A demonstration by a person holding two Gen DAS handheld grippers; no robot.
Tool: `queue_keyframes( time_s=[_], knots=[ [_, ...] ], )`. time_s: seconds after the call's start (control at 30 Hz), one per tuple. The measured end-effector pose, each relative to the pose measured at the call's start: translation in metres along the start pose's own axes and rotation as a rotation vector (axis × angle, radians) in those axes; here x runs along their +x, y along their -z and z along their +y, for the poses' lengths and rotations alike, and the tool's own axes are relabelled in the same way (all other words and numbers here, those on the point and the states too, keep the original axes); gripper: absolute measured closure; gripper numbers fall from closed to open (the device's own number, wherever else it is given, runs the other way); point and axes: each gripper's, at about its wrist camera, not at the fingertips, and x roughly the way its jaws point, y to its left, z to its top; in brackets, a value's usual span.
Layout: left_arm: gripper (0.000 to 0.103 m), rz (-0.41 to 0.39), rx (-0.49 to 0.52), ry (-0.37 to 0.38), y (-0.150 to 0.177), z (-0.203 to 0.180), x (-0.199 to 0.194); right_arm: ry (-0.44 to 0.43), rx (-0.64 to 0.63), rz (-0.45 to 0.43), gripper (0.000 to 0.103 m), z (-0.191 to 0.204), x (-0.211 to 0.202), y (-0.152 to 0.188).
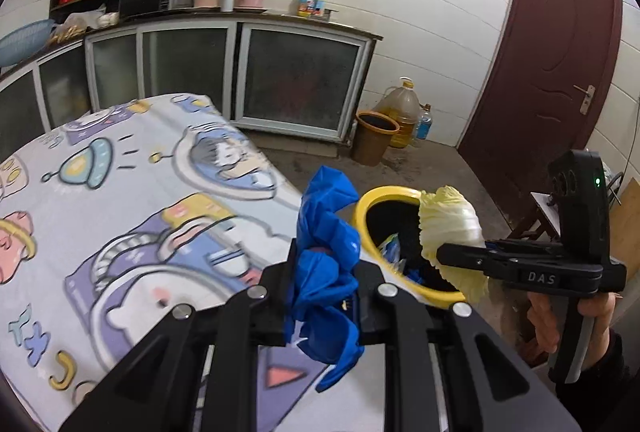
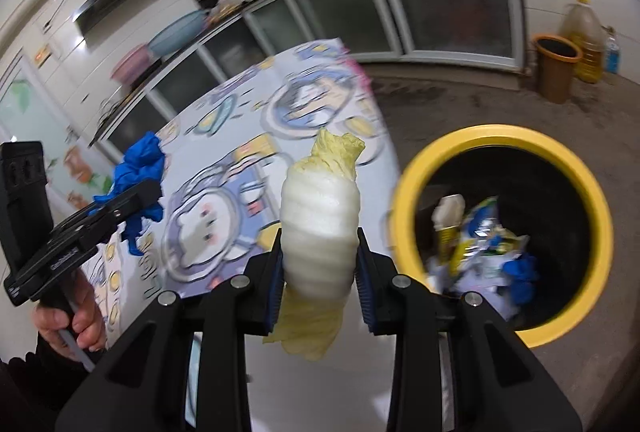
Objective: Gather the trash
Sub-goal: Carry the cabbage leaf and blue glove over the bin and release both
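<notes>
Counted: two grippers, two bins, one cabbage piece, one crumpled blue plastic.
Left gripper (image 1: pixel 326 296) clamped narrow on crumpled blue plastic (image 1: pixel 328 256), held over edge of cartoon-print tablecloth (image 1: pixel 120 192).
Right gripper (image 2: pixel 320 264) closed partway on pale cabbage piece (image 2: pixel 320 224), leaf ends sticking out above and below fingers; held just beside yellow-rimmed bin (image 2: pixel 404 224).
Inside that bin: wrappers, paper, blue scrap.
Second bin, brown (image 1: pixel 374 142), stood by cabinets, well apart.
</notes>
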Motion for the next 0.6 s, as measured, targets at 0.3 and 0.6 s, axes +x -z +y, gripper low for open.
queue_keyframes(
  time_s=[0.3, 0.6],
  knots=[
    [0.085, -0.015, 0.093, 0.023, -0.023, -0.054, 0.043, 0.128, 0.084, -0.071, 0.073, -0.062, -0.019, -0.003],
    [0.085, -0.019, 0.161, 0.056, -0.031, -0.097, 0.081, 0.205, 0.144, -0.073, 0.072, -0.105, -0.016, -0.002]
  ],
)
